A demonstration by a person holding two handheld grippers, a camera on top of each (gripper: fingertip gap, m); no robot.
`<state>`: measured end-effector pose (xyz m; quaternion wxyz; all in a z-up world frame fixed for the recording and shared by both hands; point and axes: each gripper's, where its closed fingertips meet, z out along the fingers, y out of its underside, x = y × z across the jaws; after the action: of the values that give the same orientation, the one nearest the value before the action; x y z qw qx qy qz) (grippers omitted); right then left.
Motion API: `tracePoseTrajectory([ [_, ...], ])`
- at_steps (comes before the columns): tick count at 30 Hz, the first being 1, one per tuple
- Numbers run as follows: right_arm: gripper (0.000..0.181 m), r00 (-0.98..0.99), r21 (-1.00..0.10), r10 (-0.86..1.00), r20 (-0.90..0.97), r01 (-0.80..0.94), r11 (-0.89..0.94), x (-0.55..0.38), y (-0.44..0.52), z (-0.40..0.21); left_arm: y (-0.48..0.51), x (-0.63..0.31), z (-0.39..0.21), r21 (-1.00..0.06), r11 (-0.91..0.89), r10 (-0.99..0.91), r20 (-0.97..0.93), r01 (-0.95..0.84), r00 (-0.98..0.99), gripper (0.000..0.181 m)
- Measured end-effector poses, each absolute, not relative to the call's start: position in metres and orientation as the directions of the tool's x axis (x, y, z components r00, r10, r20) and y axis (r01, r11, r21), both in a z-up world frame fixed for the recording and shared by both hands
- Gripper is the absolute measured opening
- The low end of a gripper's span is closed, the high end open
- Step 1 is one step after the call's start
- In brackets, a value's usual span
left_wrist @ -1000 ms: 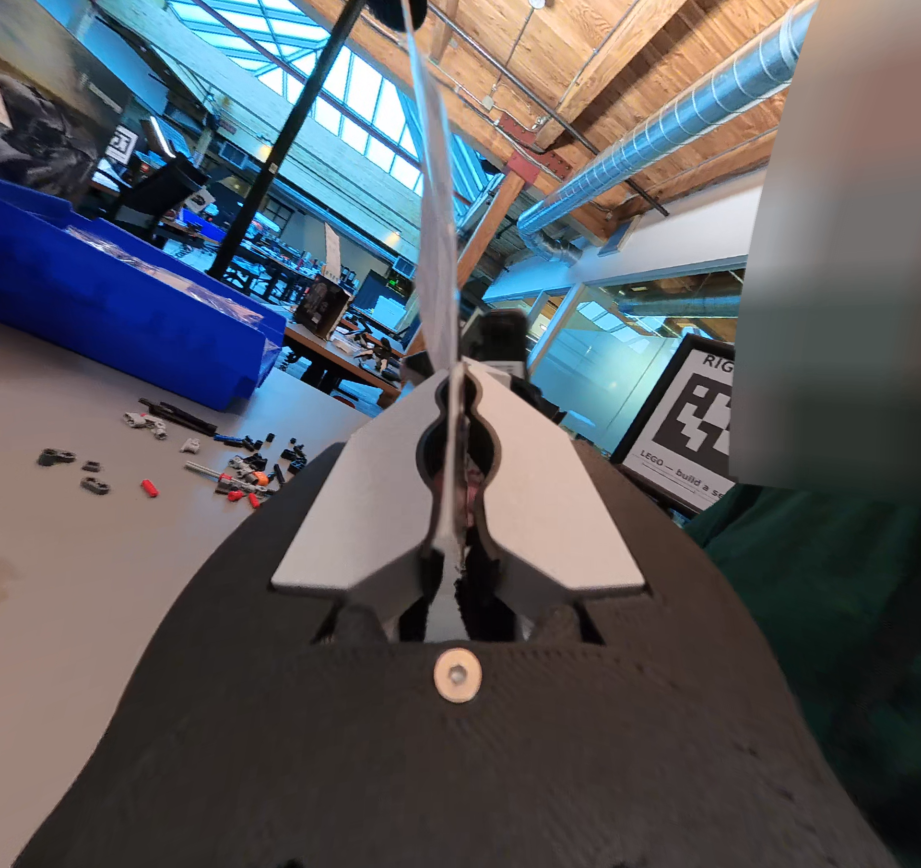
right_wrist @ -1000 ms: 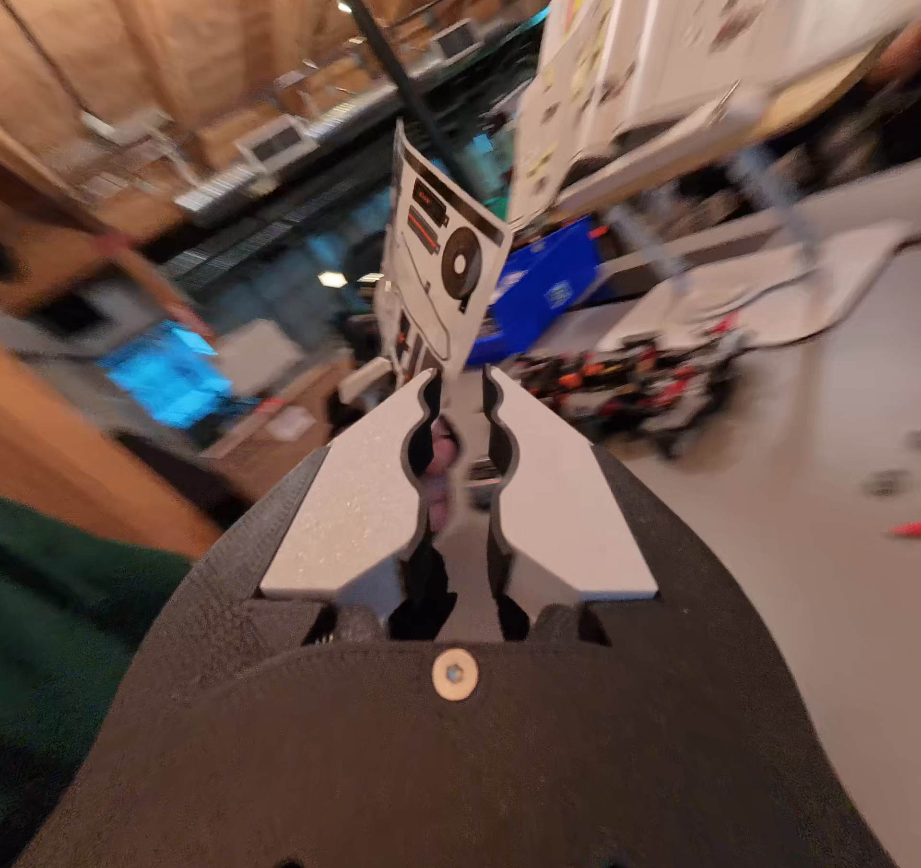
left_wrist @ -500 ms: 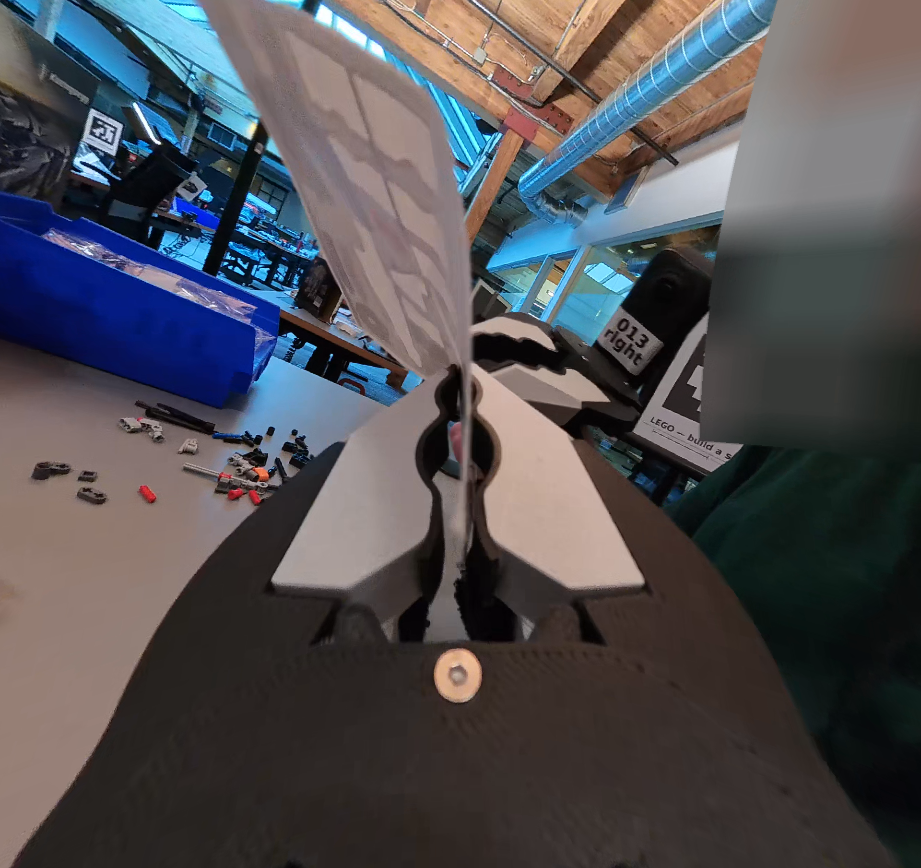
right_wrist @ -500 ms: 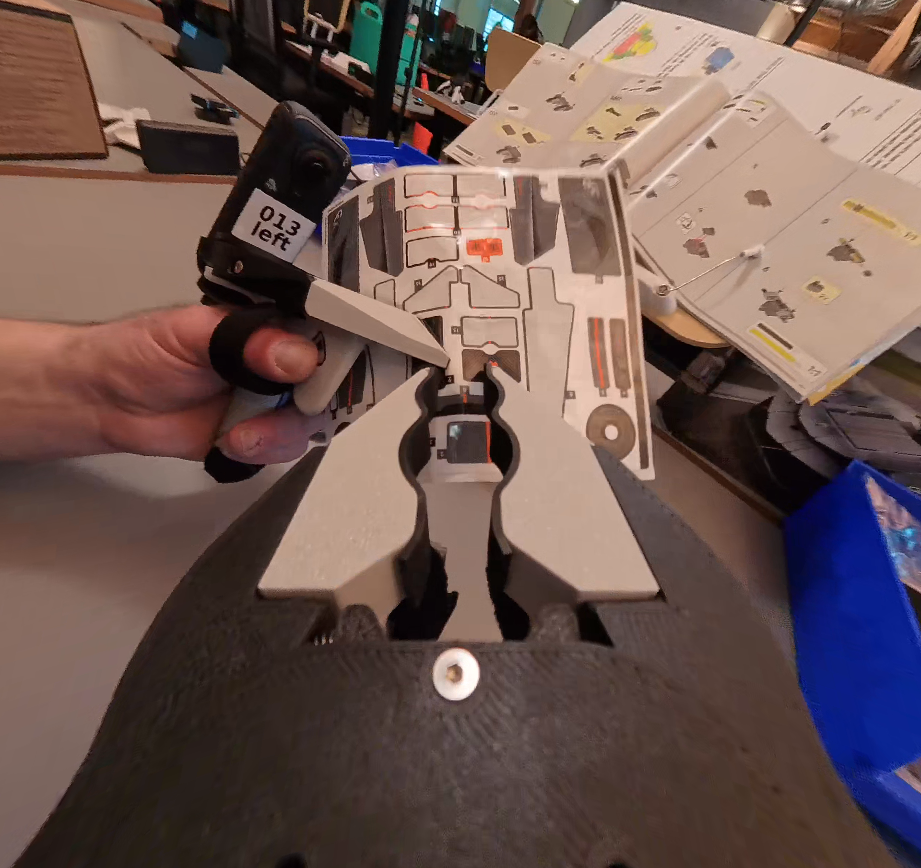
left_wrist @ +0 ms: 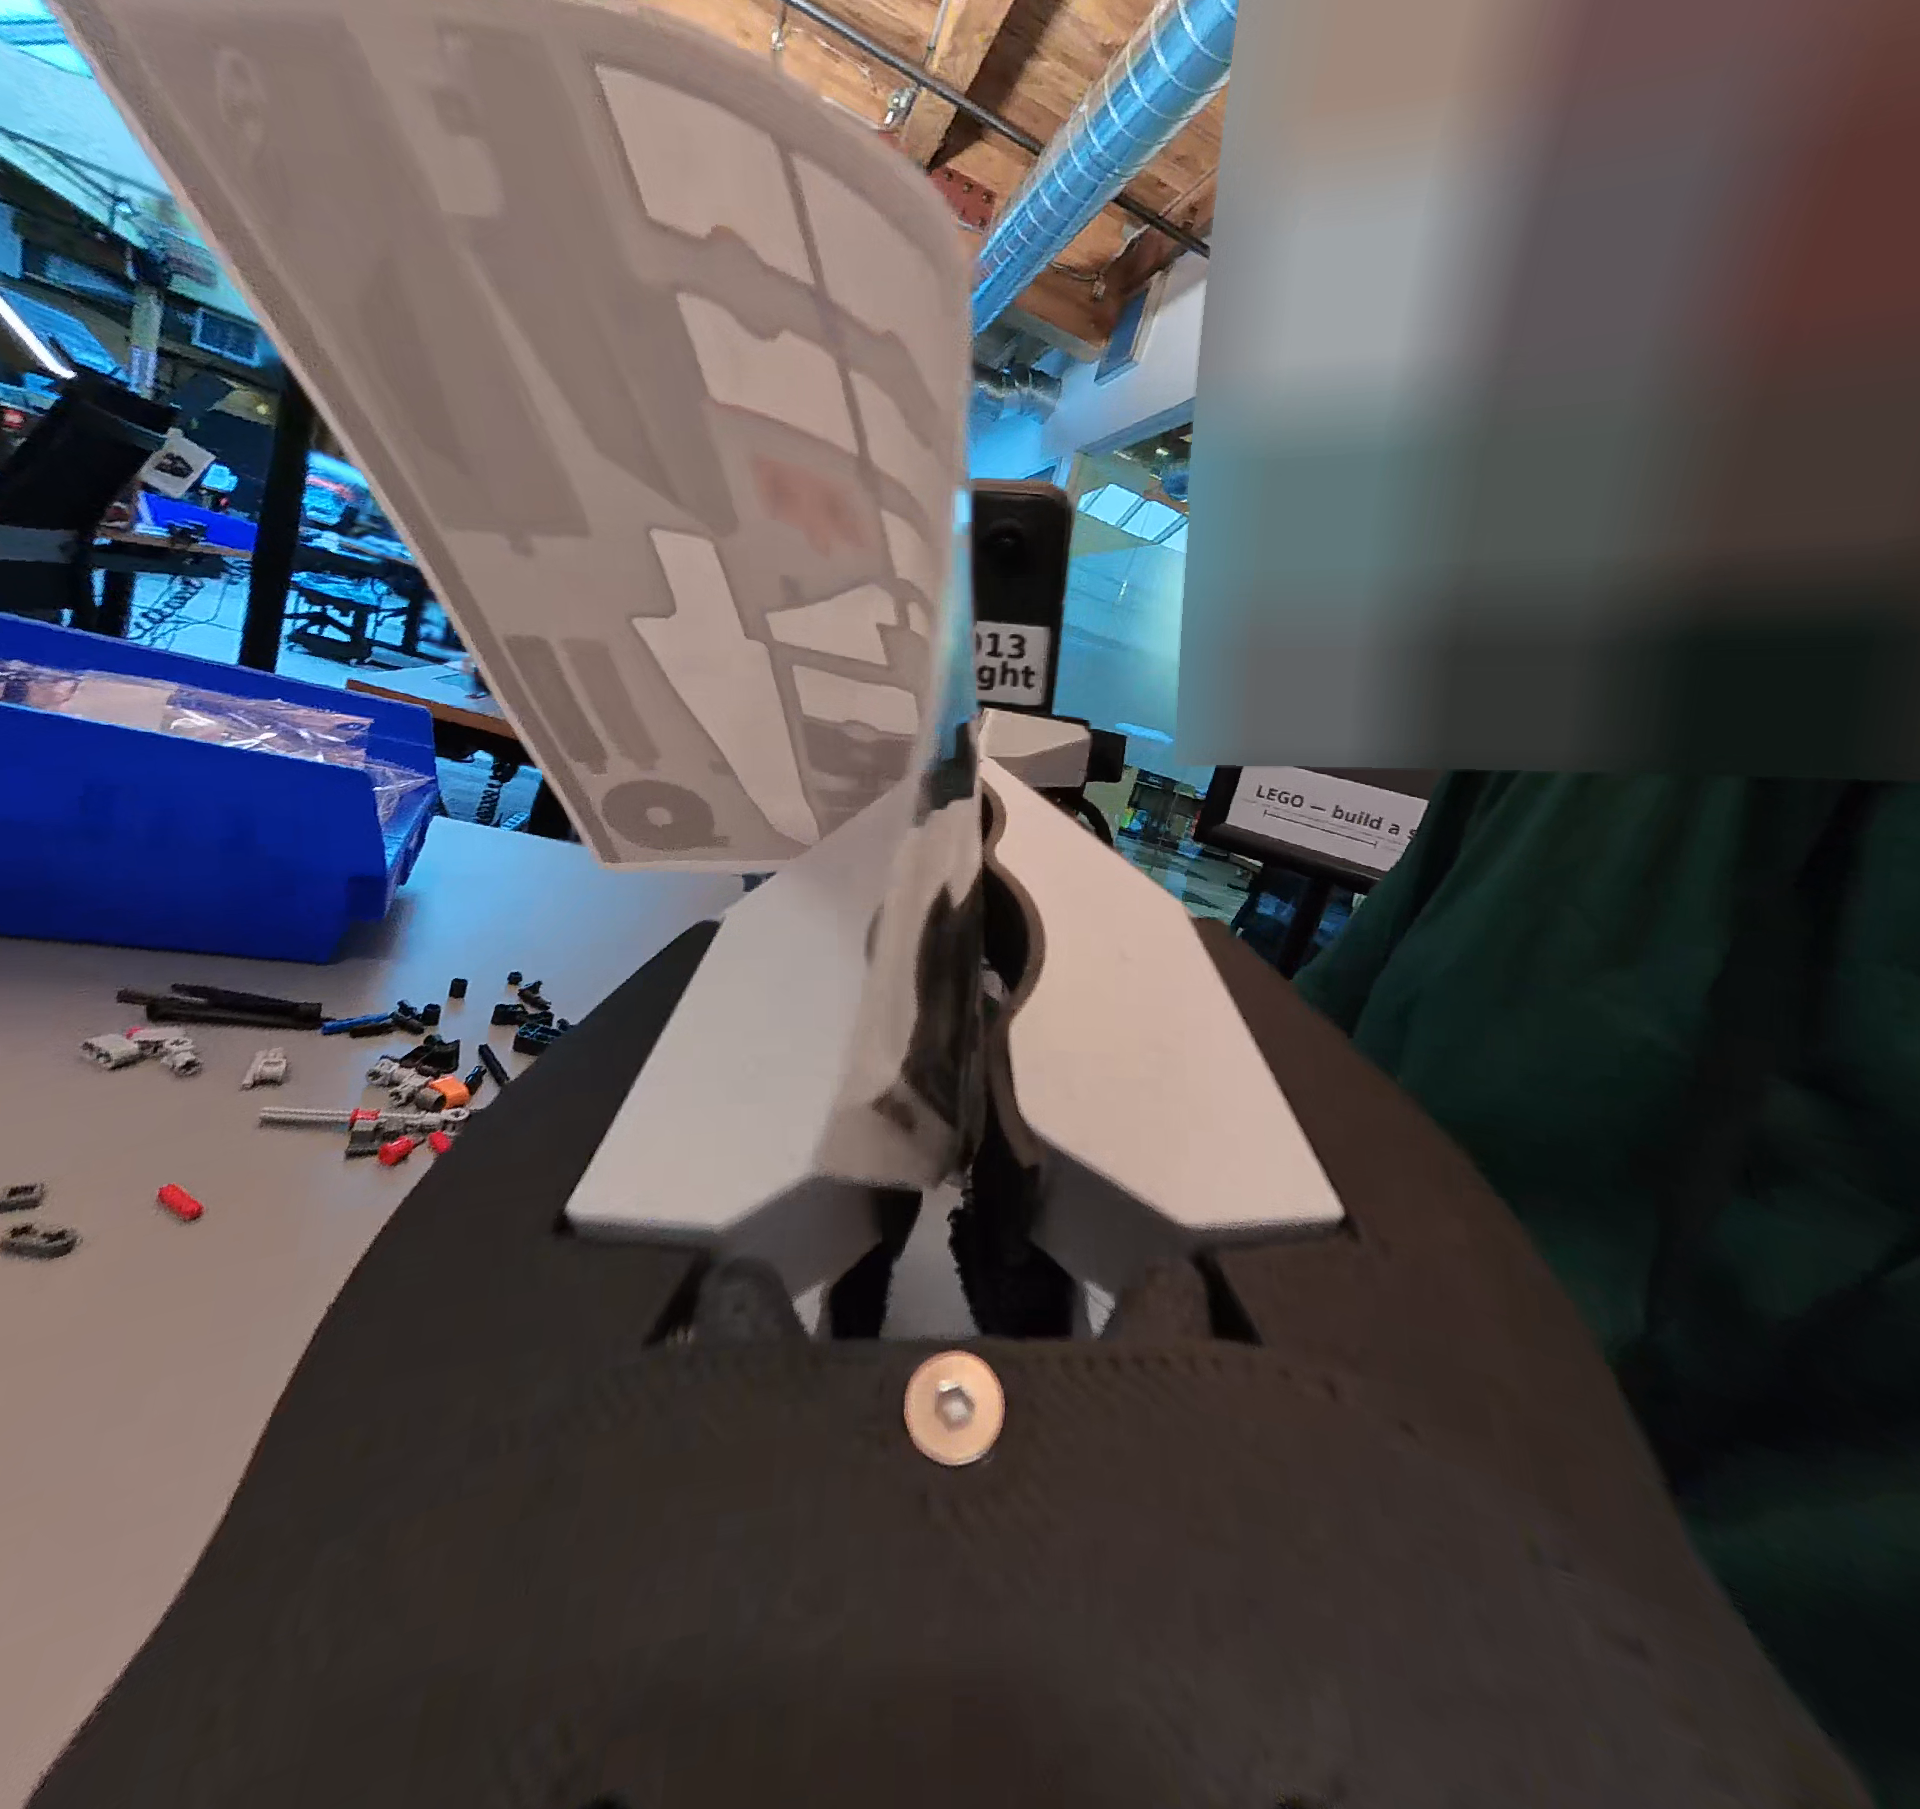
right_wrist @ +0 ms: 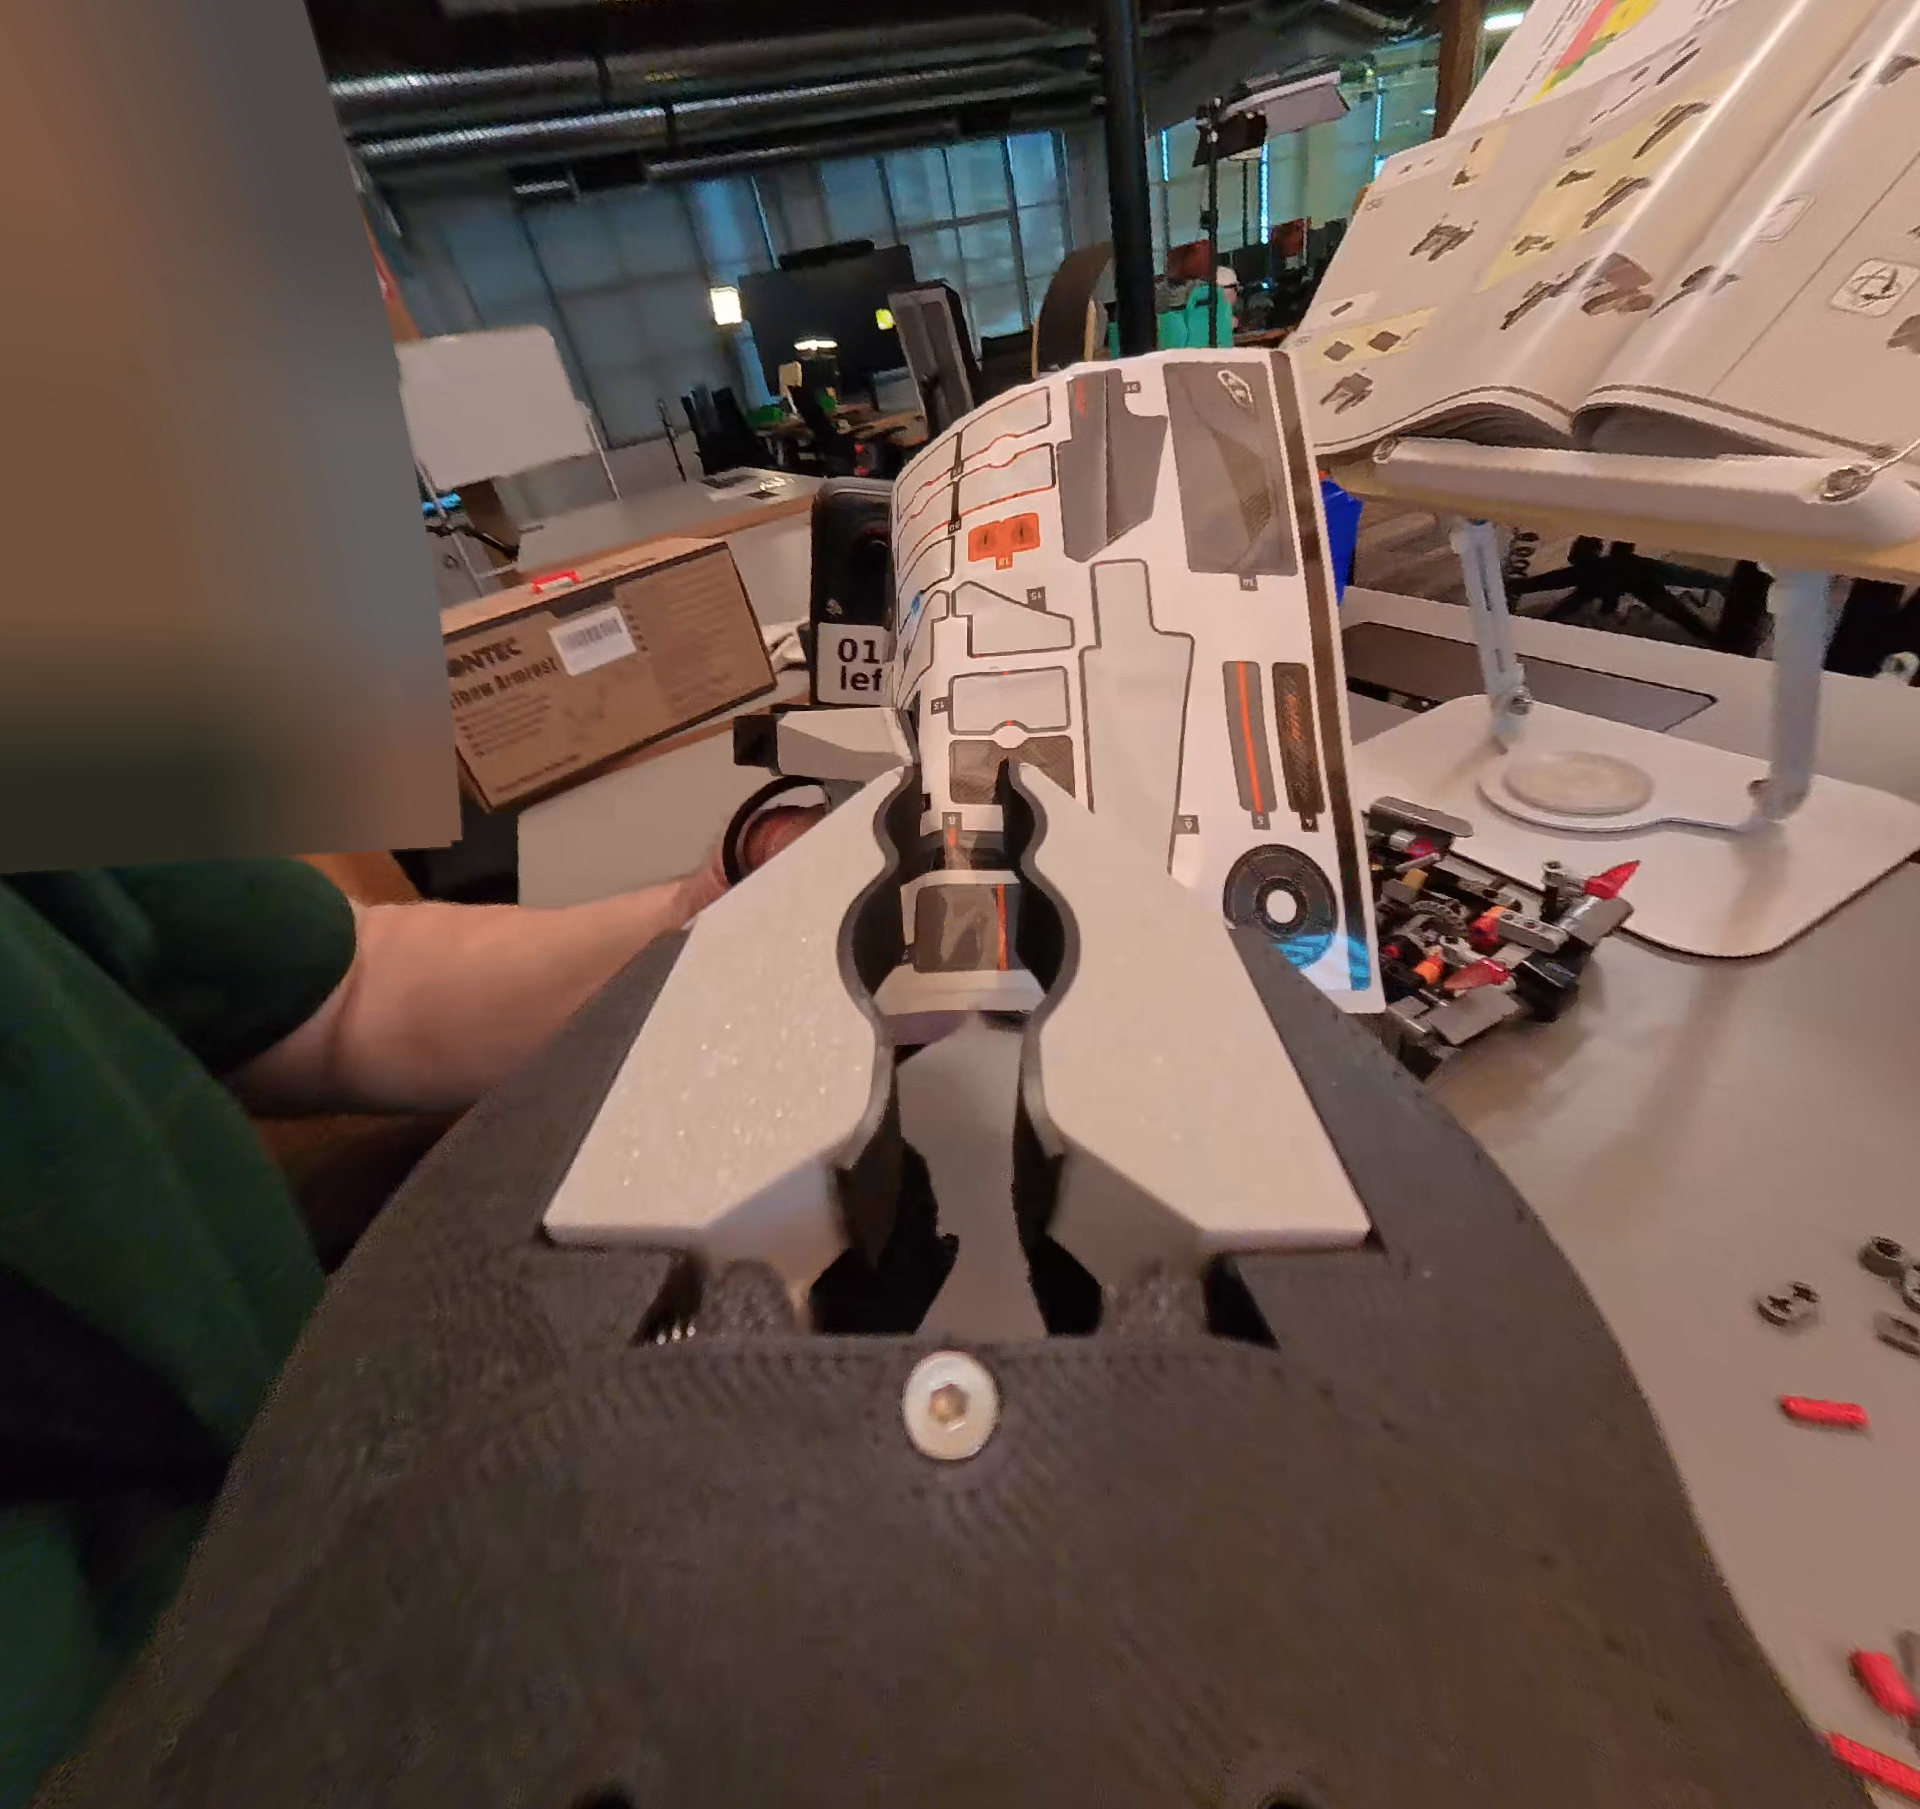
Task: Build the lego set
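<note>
Sticker sheet (right_wrist: 1132,637) held up in the air between both claws, above the table (left_wrist: 156,1364) and just in front of the half-built model (right_wrist: 1475,938) and the open instruction book (right_wrist: 1621,232). Left claw (left_wrist: 961,783) is clamped on the sheet's edge; a second ago the sheet stood edge-on to it, now it has swung round and bowed so its back faces that camera. Right claw (right_wrist: 1003,783) has turned from a blurred sweep to face the printed side, its jaws a narrow gap apart at a small sticker, likely to peel one; loose parts (left_wrist: 416,1084) lie untouched.
</note>
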<state>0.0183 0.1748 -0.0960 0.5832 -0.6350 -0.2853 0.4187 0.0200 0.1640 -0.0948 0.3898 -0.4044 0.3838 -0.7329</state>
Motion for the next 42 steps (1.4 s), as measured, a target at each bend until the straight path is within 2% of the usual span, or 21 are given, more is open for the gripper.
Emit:
tracePoseTrajectory([
  [6,0.005,0.323,-0.933,0.886,-0.334,-0.249,-0.261,0.019,0.166,-0.092,0.15,0.019,-0.091,-0.885,-0.381,-0.87,0.245,0.269,-0.428,0.0],
  [9,0.01,0.263,-0.919,0.893,-0.365,-0.255,-0.301,0.016,0.162,-0.091,0.149,0.017,-0.09,-0.884,-0.378,-0.867,0.234,0.274,-0.441,0.0],
  [20,0.009,0.196,-0.904,0.899,-0.393,-0.264,-0.337,0.008,0.154,-0.088,0.143,0.012,-0.087,-0.892,-0.34,-0.868,0.178,0.296,-0.463,0.0],
  [23,0.021,0.227,-0.918,0.898,-0.377,-0.219,-0.331,0.003,0.152,-0.092,0.142,0.015,-0.09,-0.906,-0.311,-0.881,0.161,0.288,-0.445,0.0],
  [25,0.011,0.25,-0.922,0.896,-0.366,-0.227,-0.313,0.006,0.153,-0.088,0.143,0.013,-0.09,-0.912,-0.294,-0.888,0.149,0.287,-0.436,0.0],
  [28,0.008,0.191,-0.908,0.899,-0.393,-0.234,-0.347,0.007,0.148,-0.085,0.137,0.014,-0.089,-0.919,-0.27,-0.889,0.124,0.286,-0.441,0.0],
  [35,0.01,0.089,-0.871,0.887,-0.452,-0.258,-0.418,0.005,0.143,-0.086,0.134,0.012,-0.089,-0.922,-0.26,-0.881,0.104,0.287,-0.462,0.0],
  [38,0.004,0.12,-0.879,0.889,-0.441,-0.257,-0.401,0.008,0.146,-0.087,0.133,0.012,-0.09,-0.928,-0.242,-0.887,0.093,0.283,-0.453,0.0],
  [42,0.006,0.116,-0.881,0.888,-0.444,-0.239,-0.409,0.009,0.144,-0.087,0.132,0.014,-0.092,-0.937,-0.22,-0.893,0.083,0.27,-0.442,0.0],
])
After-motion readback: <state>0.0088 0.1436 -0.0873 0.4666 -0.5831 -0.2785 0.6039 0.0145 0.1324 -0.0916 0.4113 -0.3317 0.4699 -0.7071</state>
